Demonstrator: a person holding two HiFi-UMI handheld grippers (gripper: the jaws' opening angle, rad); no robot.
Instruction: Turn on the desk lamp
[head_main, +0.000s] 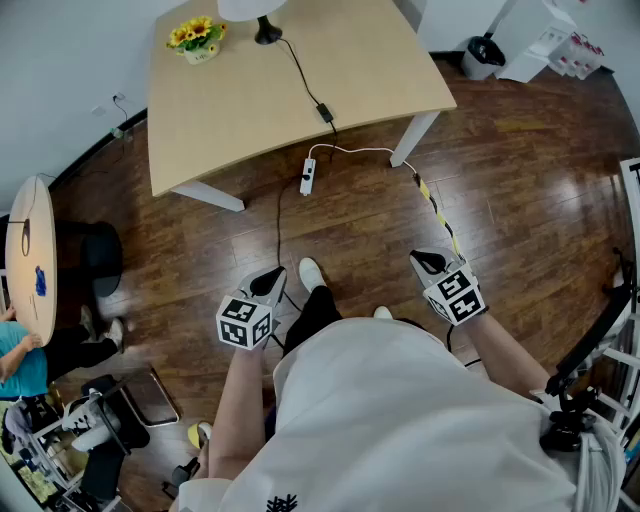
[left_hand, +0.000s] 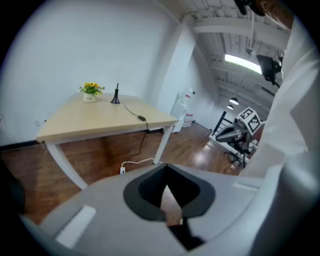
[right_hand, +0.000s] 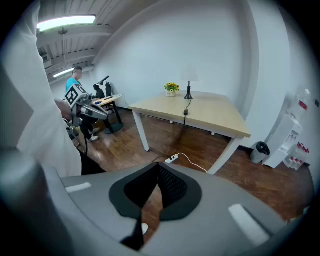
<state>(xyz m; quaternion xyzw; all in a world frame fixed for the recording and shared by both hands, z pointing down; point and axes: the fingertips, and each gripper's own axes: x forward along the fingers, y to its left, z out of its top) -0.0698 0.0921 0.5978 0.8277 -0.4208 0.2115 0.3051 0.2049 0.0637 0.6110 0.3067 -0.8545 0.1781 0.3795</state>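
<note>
In the head view, you are holding both grippers low over the floor (head_main: 520, 170), well short of the surface (head_main: 250, 110). The lamp (head_main: 266, 32) is standing at the far edge of the surface, just beside the flowers (head_main: 197, 37), well apart from the left gripper (head_main: 270, 285) and the right gripper (head_main: 432, 262). Its cord (head_main: 303, 72) is running across the surface and dropping off the near edge to a power strip (head_main: 308, 176) on the floor.

In the left gripper view, the jaws are meeting at their tips with nothing between them. The lamp (left_hand: 116, 96) is showing far ahead and to the upper left of the jaws, at the back of the surface.

In the right gripper view, the jaws are likewise pressing together at the tips, empty. The lamp (right_hand: 189, 92) is standing far ahead, above and slightly right of the jaws, with the flowers to its left. A person (right_hand: 76, 80) is standing off to the left.
</note>
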